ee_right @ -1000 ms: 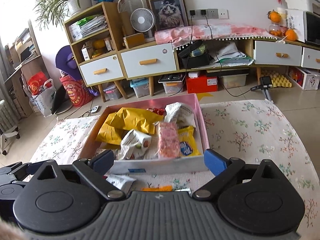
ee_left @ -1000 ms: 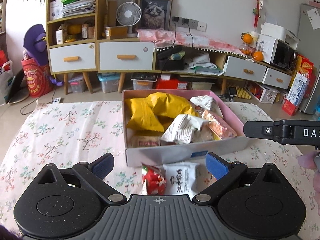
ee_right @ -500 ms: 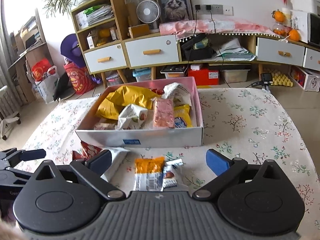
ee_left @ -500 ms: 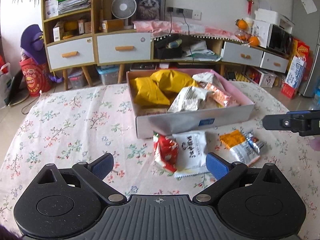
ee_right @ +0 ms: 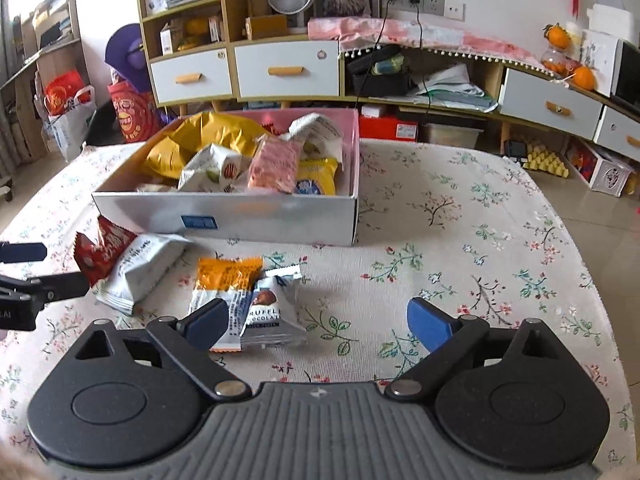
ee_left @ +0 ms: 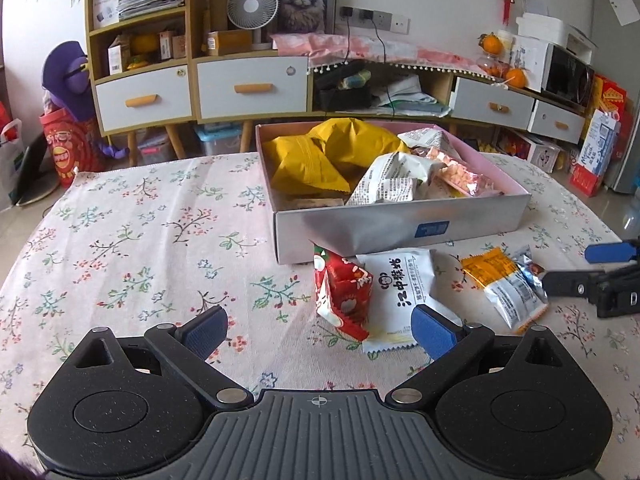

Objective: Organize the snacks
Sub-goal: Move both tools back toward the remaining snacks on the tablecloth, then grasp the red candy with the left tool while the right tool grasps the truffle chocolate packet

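A pink-lined white box (ee_left: 400,232) full of snack bags stands on the flowered tablecloth. In front of it lie a red packet (ee_left: 342,292) and a white packet (ee_left: 400,284), just ahead of my left gripper (ee_left: 318,324), which is open and touches neither. Further right lie an orange packet (ee_left: 500,280) and a silver chocolate packet (ee_left: 528,268). My right gripper (ee_right: 318,316) hangs low over these two: the silver packet (ee_right: 268,312) and orange packet (ee_right: 226,280) lie by its left finger. Its jaws are closing, but the pads press on nothing.
The box (ee_right: 240,216) fills the middle of the table. Bare flowered cloth (ee_right: 460,240) stretches to its right and cloth (ee_left: 140,240) to its left. Behind the table stand a low cabinet with drawers (ee_left: 248,88) and cluttered shelves.
Both grippers have sunk toward the table. The loose packets in front of the box, partly hidden behind the grippers a second ago, now lie in full view close to the fingers.
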Demonstrator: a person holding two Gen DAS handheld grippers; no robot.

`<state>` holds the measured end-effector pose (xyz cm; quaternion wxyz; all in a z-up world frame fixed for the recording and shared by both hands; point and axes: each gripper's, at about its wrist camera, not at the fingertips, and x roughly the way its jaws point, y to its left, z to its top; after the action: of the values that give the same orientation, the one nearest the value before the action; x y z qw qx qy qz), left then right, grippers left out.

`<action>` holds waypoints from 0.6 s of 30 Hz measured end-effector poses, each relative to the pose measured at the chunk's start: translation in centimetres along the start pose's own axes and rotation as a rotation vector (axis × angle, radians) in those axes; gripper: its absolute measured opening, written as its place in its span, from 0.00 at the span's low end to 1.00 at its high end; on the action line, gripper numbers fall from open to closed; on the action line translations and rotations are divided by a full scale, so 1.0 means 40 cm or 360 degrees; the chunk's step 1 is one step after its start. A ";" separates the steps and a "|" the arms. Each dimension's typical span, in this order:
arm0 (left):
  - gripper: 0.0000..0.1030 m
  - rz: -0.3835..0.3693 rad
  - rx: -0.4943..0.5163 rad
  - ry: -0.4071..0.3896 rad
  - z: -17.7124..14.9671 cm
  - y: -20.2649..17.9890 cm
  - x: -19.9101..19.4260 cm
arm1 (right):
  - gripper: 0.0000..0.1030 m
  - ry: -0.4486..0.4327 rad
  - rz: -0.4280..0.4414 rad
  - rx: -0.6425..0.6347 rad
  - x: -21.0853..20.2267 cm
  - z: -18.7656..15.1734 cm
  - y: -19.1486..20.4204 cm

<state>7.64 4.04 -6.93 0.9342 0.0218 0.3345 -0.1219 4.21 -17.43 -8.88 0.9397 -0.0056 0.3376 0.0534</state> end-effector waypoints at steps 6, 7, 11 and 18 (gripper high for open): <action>0.93 -0.0024 -0.0072 0.0009 0.008 0.000 0.033 | 0.85 0.0016 0.0028 -0.0033 0.015 -0.006 0.018; 0.92 -0.0023 -0.0077 0.0010 0.009 -0.001 0.036 | 0.82 0.0019 0.0030 -0.0036 0.017 -0.005 0.021; 0.85 -0.0006 -0.0096 0.0008 0.011 -0.005 0.048 | 0.76 0.0023 0.0039 -0.0034 0.024 -0.005 0.025; 0.67 -0.0025 -0.0192 0.0023 0.019 0.004 0.059 | 0.61 0.0036 0.0041 0.0005 0.031 0.005 0.019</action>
<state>9.92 3.60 -7.83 0.9304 -0.0362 0.3482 -0.1087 5.21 -16.53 -9.49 0.9351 -0.0005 0.3483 0.0649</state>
